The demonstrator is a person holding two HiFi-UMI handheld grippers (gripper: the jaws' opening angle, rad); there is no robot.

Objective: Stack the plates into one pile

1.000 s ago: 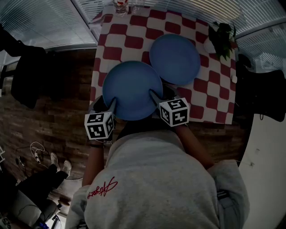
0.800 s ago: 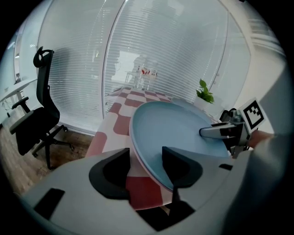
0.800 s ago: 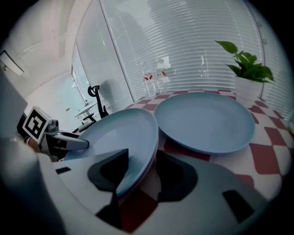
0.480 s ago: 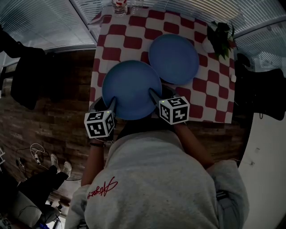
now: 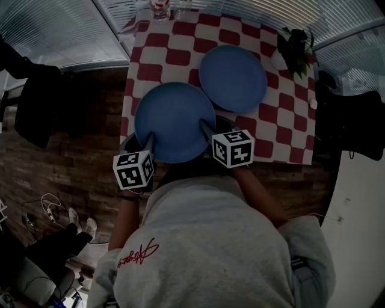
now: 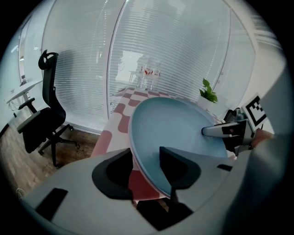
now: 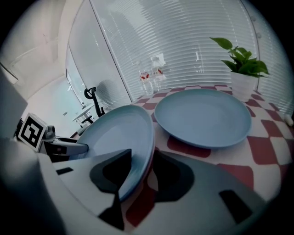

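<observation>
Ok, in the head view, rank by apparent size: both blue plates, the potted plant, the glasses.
The near plate and the far plate: the near one looks slightly bigger, but it is closer, so no ranking.
Then the potted plant.
Smallest, the glasses.

A light grey sweatshirt is worn, marked with red cursive script near the left shoulder. Pale grey tongs are carried in each hand, the left tongs and the right tongs. Both are lined with black pads and topped by a white cube printed with black square markers. Both pairs of jaws have just been closing, with the rim of a blue plate set between them.
</observation>
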